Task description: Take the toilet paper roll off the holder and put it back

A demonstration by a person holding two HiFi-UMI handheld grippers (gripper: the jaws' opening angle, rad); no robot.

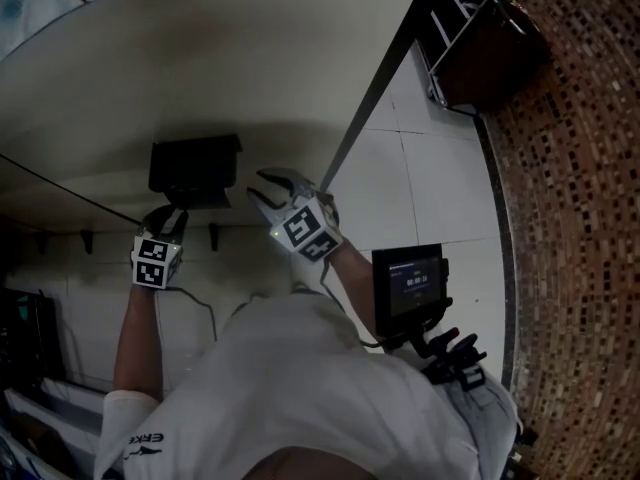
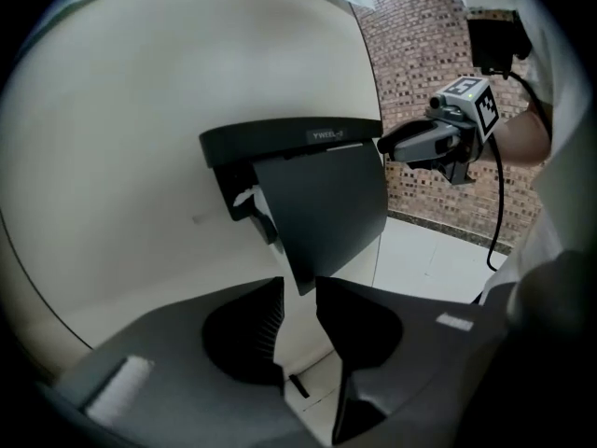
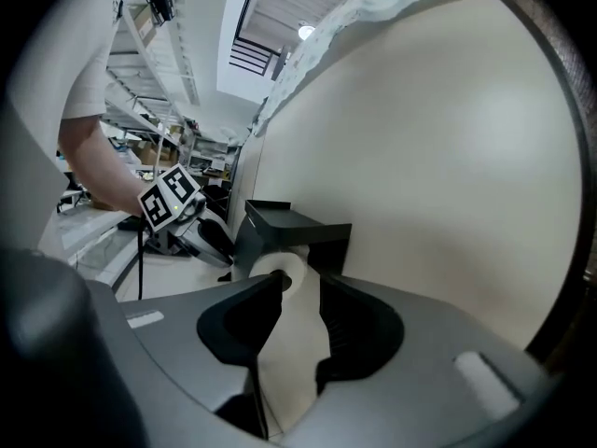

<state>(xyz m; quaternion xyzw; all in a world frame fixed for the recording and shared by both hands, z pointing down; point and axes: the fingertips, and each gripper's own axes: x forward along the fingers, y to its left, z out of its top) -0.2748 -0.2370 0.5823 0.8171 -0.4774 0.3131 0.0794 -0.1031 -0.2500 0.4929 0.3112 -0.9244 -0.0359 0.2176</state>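
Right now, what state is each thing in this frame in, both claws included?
Toilet paper roll: seated in the holder, not lifted out.
Holder: fixed to the wall, roll inside.
Cover flap: hanging down over the roll, tilted outward.
Left claw: open, just below the flap's lower corner, gripping nothing.
Right claw: open, aimed at the roll, nothing held.
Small screen: lit.

A black holder [image 2: 289,143] hangs on the cream wall [image 2: 140,110], a white toilet paper roll [image 3: 280,261] sitting under its lid.
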